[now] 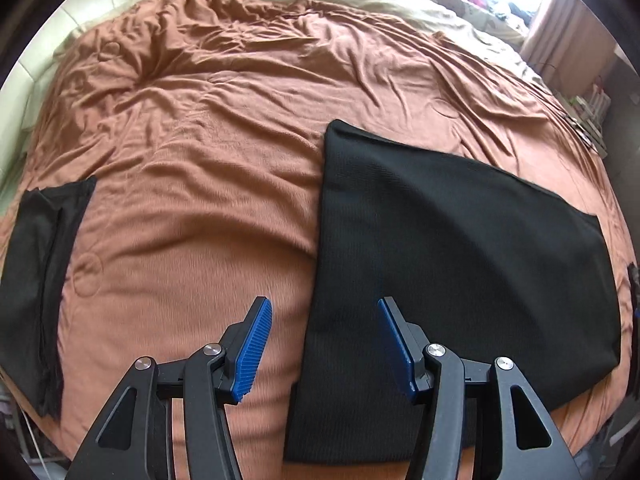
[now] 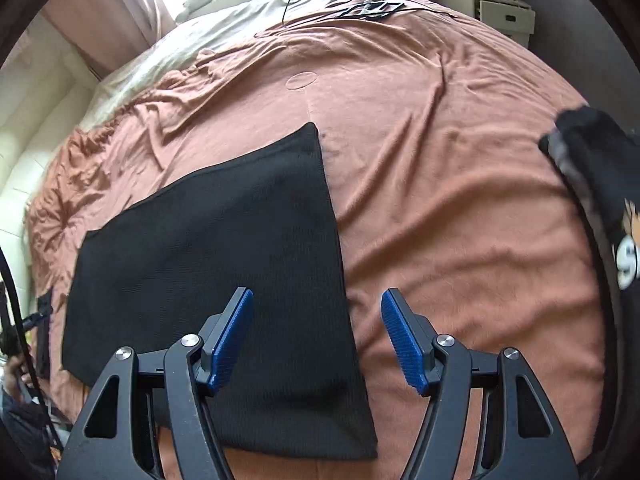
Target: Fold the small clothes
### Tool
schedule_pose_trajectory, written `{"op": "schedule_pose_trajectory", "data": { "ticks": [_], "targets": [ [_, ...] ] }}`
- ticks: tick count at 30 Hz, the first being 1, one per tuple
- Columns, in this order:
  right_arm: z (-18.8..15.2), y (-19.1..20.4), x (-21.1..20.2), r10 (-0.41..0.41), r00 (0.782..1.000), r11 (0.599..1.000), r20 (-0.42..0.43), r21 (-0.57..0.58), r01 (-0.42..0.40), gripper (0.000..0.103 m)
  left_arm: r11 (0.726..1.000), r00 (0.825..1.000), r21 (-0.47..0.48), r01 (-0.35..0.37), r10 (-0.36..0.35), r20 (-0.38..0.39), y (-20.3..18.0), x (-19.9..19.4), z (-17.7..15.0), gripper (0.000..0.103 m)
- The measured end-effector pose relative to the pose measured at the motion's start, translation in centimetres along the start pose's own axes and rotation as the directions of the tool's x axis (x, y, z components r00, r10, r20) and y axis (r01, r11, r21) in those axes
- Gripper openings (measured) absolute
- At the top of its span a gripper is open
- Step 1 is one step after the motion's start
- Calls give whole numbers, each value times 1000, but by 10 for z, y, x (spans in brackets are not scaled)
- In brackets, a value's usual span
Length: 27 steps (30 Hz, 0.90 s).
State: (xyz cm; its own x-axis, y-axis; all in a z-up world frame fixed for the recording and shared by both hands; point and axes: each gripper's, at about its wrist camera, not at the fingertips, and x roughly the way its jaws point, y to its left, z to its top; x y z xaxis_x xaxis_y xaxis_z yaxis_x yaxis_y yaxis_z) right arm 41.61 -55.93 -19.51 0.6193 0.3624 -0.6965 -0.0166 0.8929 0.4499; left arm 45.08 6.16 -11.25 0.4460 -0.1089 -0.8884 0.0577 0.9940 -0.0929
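Both my left claw (image 1: 322, 344) and right claw (image 2: 318, 340) hang apart and empty over the black knit garment (image 1: 452, 248), flat near the bed's (image 1: 208, 160) front edge; it looks soft and light, so I would pinch its near corners.

Both wrist views: steep downward, close above bed (image 1: 200, 140). Left view over black garment (image 1: 460, 240) left edge; right view over right edge. Shared: garment.

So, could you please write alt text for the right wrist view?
A flat black garment lies on a rust-coloured bedspread, with the right gripper above its right edge, blue-padded fingers apart and empty. Another dark garment with a print sits at the right edge.
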Motion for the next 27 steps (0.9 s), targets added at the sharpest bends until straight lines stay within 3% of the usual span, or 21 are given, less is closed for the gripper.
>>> {"op": "schedule_pose_trajectory", "data": {
  "ticks": [8,20,23,25,27],
  "targets": [
    [-44,-22,-25,54,999,998,7,44,-54,65,999,999,-32,28,-27,35,8,-19,-41,57],
    [-84,-50,-13,179,984,974,-12,144,-176,65,986,997,-152,67,-71,-18,39,0,-81,55],
    [-88,-54,-2,206,978,966,-31,164,-199,64,976,993,-196,91,-103,-50,46,10,-84,46],
    [-89,-59,5,247,968,952,-39,195,-235,56,966,987,-227,127,-146,-68,49,16,-86,37],
    [-88,-66,12,285,958,936,-37,226,-270,48,960,983,-246,132,-159,-93,50,23,-88,35]
  ]
}}
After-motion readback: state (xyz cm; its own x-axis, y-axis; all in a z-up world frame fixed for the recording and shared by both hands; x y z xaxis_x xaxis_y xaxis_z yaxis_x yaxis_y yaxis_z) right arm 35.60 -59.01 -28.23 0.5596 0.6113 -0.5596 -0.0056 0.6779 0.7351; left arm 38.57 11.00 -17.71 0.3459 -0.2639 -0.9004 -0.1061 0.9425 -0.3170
